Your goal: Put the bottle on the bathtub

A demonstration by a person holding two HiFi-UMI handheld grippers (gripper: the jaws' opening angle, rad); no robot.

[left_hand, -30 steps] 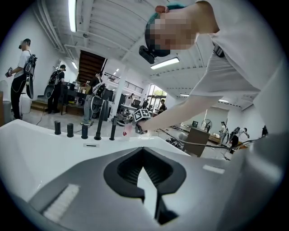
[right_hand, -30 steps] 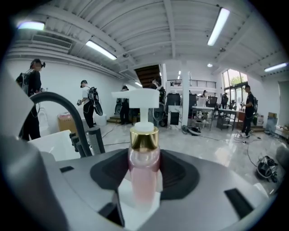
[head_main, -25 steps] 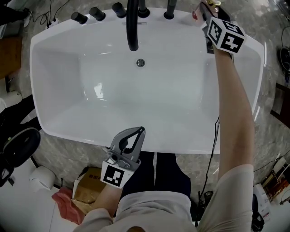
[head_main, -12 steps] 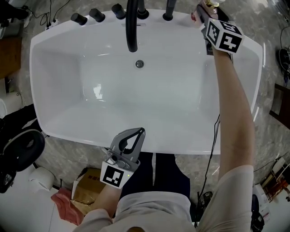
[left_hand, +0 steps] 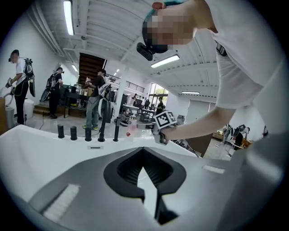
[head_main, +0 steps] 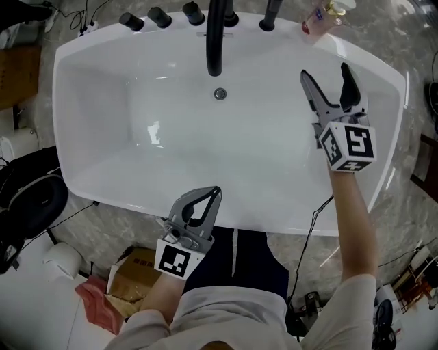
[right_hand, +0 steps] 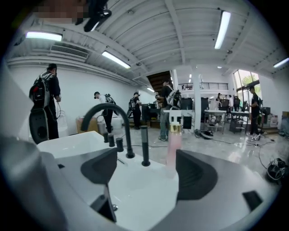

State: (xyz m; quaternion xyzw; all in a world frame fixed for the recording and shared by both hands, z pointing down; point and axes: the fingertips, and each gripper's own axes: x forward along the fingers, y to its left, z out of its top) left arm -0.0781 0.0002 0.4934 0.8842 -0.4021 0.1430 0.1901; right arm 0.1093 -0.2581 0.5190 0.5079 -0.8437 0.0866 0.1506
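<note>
A pale pink bottle (head_main: 321, 16) with a gold collar and white pump stands upright on the far right rim of the white bathtub (head_main: 89, 195). In the right gripper view the bottle (right_hand: 173, 146) stands free beyond the jaws, right of the black taps. My right gripper (head_main: 328, 74) hovers over the tub's right side, open and empty, a hand's length short of the bottle. My left gripper (head_main: 213, 194) is at the tub's near rim, shut with nothing in it; its fingertips (left_hand: 143, 152) meet.
A tall black curved spout (head_main: 215, 37) and several black knobs (head_main: 159, 16) line the far rim. The drain (head_main: 220, 93) sits below the spout. A cardboard box (head_main: 133, 277), a red cloth (head_main: 96, 304) and cables lie on the floor nearby. People stand in the background.
The right gripper has let go of the bottle at the far rim and drawn back over the tub, now open. The bottle stays standing. The left gripper has not moved.
</note>
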